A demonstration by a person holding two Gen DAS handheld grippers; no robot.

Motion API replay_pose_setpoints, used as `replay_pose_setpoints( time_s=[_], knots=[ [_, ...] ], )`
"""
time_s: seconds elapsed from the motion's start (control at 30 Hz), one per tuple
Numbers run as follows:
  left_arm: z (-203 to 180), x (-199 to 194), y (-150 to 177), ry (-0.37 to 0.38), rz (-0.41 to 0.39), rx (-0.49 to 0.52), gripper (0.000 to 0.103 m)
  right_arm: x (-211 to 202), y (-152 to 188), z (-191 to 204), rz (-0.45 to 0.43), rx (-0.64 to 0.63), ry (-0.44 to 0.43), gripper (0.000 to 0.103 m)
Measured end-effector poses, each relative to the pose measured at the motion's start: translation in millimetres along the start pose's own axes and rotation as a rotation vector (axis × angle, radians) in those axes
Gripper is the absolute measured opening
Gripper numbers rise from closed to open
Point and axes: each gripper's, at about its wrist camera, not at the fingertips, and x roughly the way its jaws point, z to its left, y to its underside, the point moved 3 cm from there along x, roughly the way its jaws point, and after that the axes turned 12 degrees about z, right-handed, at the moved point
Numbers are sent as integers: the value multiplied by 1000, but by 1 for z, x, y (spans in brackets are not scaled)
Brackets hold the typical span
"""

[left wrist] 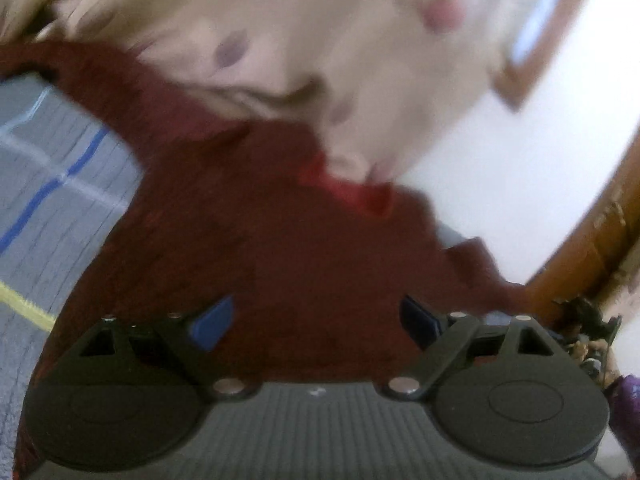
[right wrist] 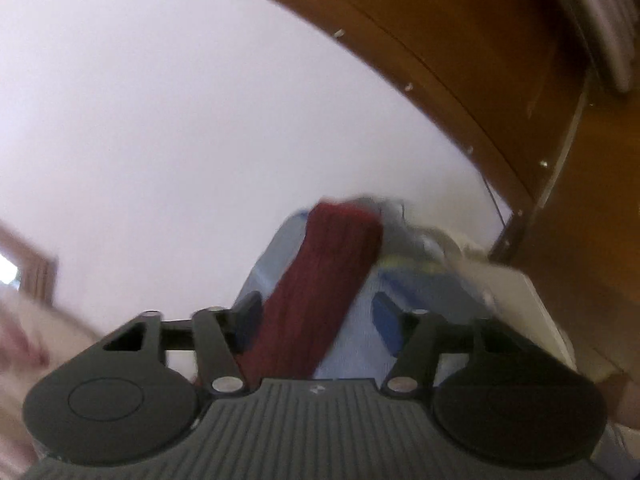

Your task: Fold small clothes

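Note:
A dark red knitted garment (left wrist: 248, 240) fills the middle of the blurred left wrist view, spread over a grey checked cloth (left wrist: 48, 184). My left gripper (left wrist: 316, 320) hovers over it with its blue-padded jaws wide apart and nothing between them. In the right wrist view a narrow strip of the same dark red knit (right wrist: 320, 288) runs up between the jaws of my right gripper (right wrist: 316, 320), over a pale blue cloth (right wrist: 352, 344). The right jaws stand apart and do not pinch the strip.
A cream patterned fabric (left wrist: 320, 40) lies beyond the red garment. A white wall (right wrist: 180, 120) and brown wooden furniture (right wrist: 500, 60) stand behind. Wooden furniture (left wrist: 592, 240) and dark clutter (left wrist: 584, 320) show at the right of the left wrist view.

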Motion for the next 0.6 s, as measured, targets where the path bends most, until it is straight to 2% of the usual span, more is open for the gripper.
replay_pose_setpoints(
  time_s=[0.07,0.17,0.33,0.37,0.4,0.47,0.57,0.6],
  knots=[
    [8,2,2,-30,-11,-14,91,19,-13,-8,6,26,-10,73],
    [4,3,8,-68,-35,36,93,44,-21,-18,25,38,-19,73],
    [-20,19,8,-217,-4,142,98,75,-23,-18,53,37,-17,71],
    [-23,21,9,-240,1,158,99,78,-23,-15,48,16,-16,58],
    [-25,21,11,-252,7,175,100,78,-24,-12,43,-16,5,40],
    [-27,23,12,-259,10,199,100,81,-25,-6,64,-68,42,15],
    [-22,21,11,-216,-1,176,100,64,-21,10,6,-187,53,14],
    [-18,18,11,-193,-12,155,100,54,-22,13,-27,-189,44,15]
  ],
)
